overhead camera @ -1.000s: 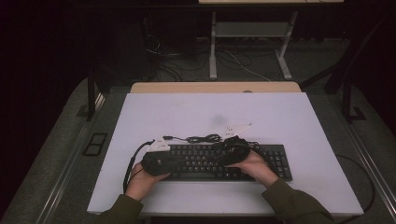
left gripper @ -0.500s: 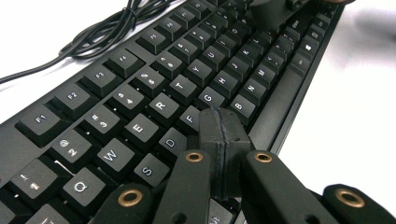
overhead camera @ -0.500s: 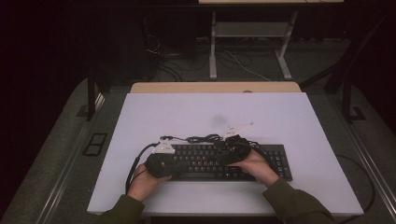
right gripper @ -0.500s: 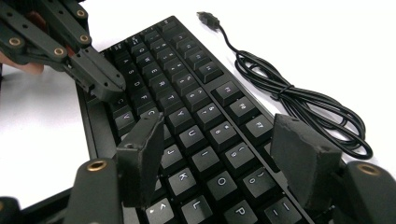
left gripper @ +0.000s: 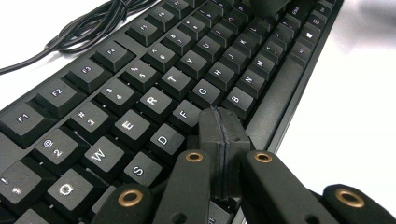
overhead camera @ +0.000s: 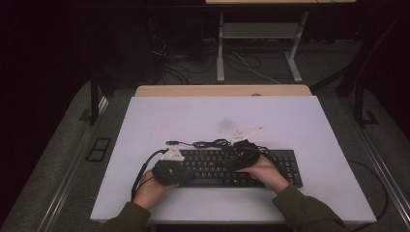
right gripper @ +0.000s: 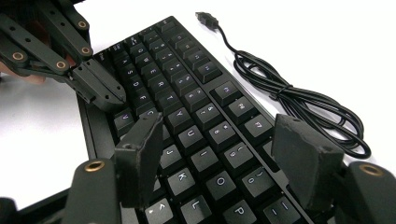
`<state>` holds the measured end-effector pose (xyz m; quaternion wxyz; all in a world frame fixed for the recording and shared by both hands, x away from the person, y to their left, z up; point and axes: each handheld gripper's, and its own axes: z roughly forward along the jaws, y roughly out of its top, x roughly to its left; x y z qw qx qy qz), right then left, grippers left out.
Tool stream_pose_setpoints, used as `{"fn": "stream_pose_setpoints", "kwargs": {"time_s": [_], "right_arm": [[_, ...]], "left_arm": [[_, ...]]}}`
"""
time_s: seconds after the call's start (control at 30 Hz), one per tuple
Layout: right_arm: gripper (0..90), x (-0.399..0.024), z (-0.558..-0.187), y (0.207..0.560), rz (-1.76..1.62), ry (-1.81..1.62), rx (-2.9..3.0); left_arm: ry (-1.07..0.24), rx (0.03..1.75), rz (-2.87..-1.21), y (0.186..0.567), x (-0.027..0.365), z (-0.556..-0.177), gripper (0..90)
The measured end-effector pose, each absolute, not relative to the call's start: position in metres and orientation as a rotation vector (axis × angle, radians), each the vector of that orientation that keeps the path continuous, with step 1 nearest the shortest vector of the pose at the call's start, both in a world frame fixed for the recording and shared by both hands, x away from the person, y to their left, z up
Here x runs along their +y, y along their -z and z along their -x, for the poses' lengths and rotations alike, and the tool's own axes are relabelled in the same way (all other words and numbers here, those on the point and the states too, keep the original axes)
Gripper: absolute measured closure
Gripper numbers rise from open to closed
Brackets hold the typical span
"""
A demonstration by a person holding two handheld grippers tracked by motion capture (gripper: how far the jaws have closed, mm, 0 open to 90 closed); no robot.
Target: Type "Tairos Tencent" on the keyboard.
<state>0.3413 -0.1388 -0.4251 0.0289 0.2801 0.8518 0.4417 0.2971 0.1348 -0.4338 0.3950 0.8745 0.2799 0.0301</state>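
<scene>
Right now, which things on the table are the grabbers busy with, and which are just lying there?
In the job:
- keyboard, under both grippers
- left gripper, shut, tips together over the keys near F and V
- right gripper, open above the keys

Just lying about:
- keyboard's bundled cable with its loose plug, on the white table

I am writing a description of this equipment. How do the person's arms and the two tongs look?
Both sleeves are olive green. The left tongs and right tongs are matt black, built from flat linked bars with brass-coloured rivets and blocky dark grey pads. A black cable trails from the left one, and pale three-cornered plates sit on top.
</scene>
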Motion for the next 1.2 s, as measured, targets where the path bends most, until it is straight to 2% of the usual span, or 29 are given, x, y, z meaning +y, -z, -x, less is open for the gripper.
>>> {"fn": "stream_pose_setpoints", "kwargs": {"time_s": [0.6,1.2], "right_arm": [[29.6,-0.139,-0.34,0.424,-0.876,-1.366,2.618],[27.9,-0.138,-0.34,0.425,-0.883,-1.355,2.623]], "left_arm": [[-0.068,0.701,-2.176,0.426,0.138,-0.297,88.8],[-0.122,0.742,-2.155,0.425,0.141,-0.313,88.8]]}}
